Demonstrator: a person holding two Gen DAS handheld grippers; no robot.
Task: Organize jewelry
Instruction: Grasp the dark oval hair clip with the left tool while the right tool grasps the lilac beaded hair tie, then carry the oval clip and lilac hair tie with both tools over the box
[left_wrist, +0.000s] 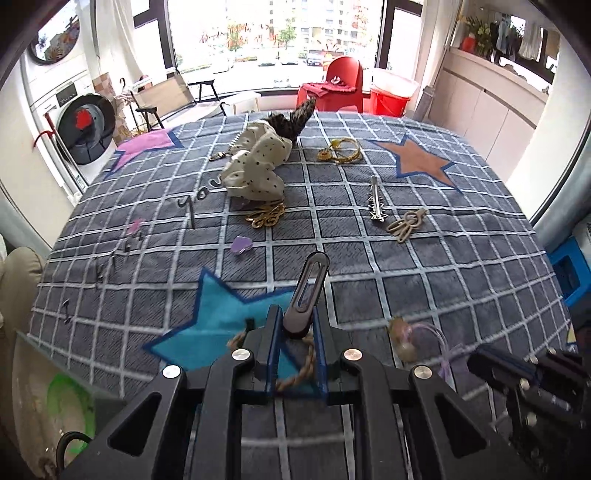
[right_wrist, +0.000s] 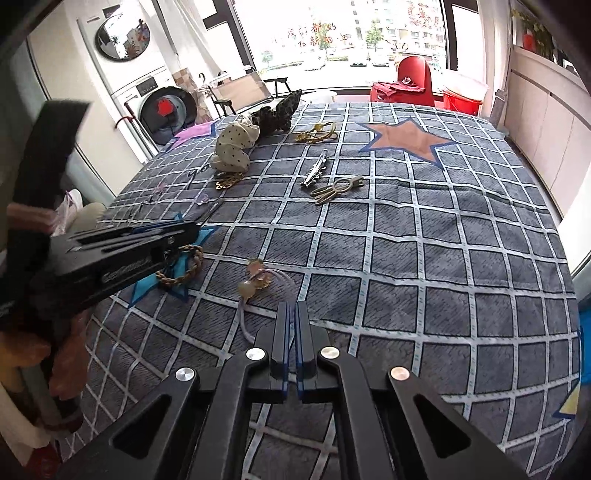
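Note:
My left gripper (left_wrist: 295, 321) is shut on a black oval hair clip (left_wrist: 307, 291), held over the blue star patch (left_wrist: 221, 325) above a braided rope bracelet (left_wrist: 299, 373). The left gripper also shows in the right wrist view (right_wrist: 177, 236), with the bracelet (right_wrist: 181, 273) beneath it. My right gripper (right_wrist: 291, 314) is shut and empty, just short of a pink bead hair tie (right_wrist: 255, 280), which shows in the left wrist view (left_wrist: 406, 339) too. Farther off lie a silver clip (left_wrist: 376, 201), a beige clip (left_wrist: 406, 225), gold ornaments (left_wrist: 266, 216) and a gold chain (left_wrist: 341, 151).
A polka-dot scrunchie (left_wrist: 255, 166) and a dark scrunchie (left_wrist: 291, 123) lie at the far side of the grey checked cloth (left_wrist: 443, 277). A small purple heart piece (left_wrist: 242, 243) lies near the blue star. Red chair (left_wrist: 343, 85) and washing machine (left_wrist: 85, 129) stand beyond the table.

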